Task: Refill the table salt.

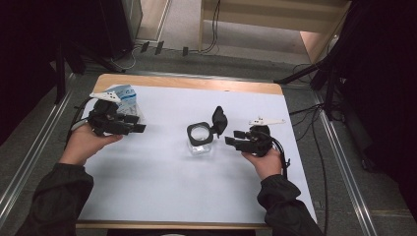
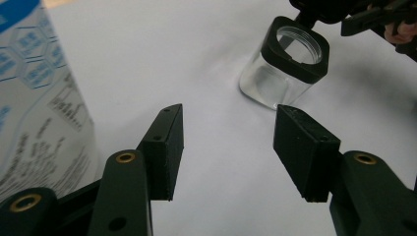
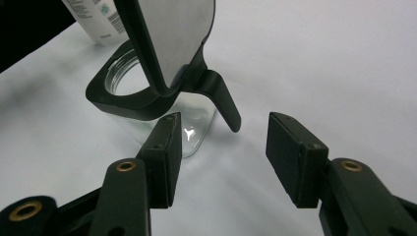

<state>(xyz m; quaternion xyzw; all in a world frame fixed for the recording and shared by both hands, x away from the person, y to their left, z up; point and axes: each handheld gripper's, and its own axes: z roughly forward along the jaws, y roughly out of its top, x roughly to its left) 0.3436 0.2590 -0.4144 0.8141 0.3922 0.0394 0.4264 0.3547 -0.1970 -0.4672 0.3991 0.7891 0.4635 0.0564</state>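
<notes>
A clear square jar with a black collar stands mid-table, its hinged black lid flipped up and open. My right gripper is just right of the jar and points at it. In the right gripper view its jaws stand open with nothing between them, close to the jar below the raised lid. At the far left my left gripper is beside a white and blue pouch. In the left gripper view it is open and empty, with the pouch to its left and the jar ahead.
A white sheet covers most of the wooden table. Metal rails run along both sides of the table. Cables and stand legs lie on the floor beyond the far edge and to the right.
</notes>
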